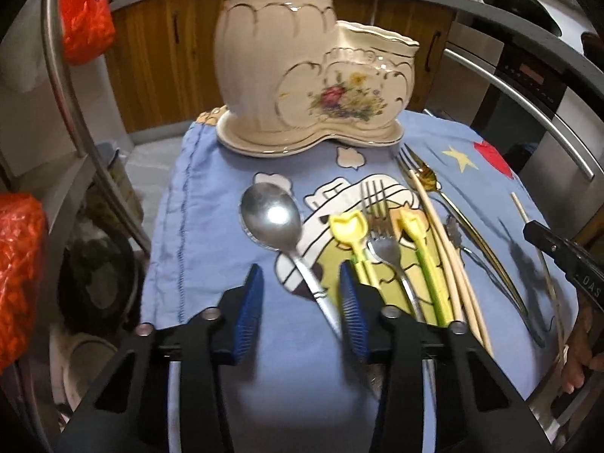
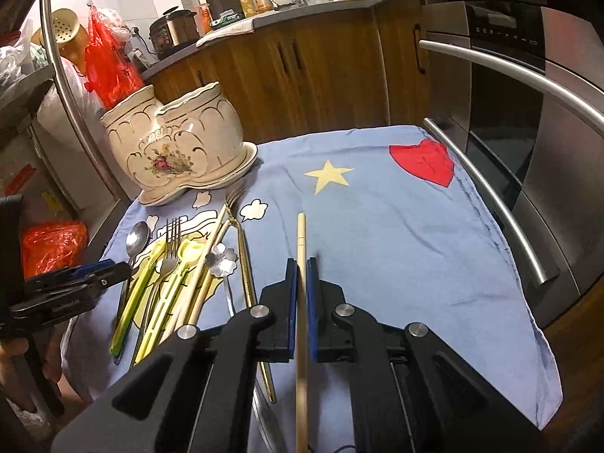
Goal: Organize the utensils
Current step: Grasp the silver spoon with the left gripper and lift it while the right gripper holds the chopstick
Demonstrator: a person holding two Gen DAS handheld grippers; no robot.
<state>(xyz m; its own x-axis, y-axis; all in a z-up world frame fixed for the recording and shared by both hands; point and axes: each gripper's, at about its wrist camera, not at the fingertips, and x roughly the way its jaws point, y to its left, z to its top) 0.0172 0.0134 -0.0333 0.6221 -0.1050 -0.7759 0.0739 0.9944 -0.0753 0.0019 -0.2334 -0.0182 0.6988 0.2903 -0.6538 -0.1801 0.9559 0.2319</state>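
Left wrist view: the left gripper (image 1: 300, 298) fills the bottom of the frame, its blue pads partly apart with the handle of the steel spoon (image 1: 272, 216) running between them. The handle lies hard by the right-hand pad (image 1: 353, 309) and clear of the other, so the jaws are not yet gripping it. The spoon's long axis runs from its bowl at centre down and rightward toward the camera, roughly along the fingers, which point steeply down at the blue cloth (image 1: 211, 204). The ceramic holder (image 1: 287, 75) stands at upper centre, well beyond.

Right wrist view: the right gripper (image 2: 302, 283), at lower centre, is clamped shut on a single chopstick (image 2: 301, 238) whose tip points up-frame, away from the camera. The holder sits at upper left (the left gripper is nearer it), with the remaining utensils (image 2: 177, 264) lying side by side between the two grippers.
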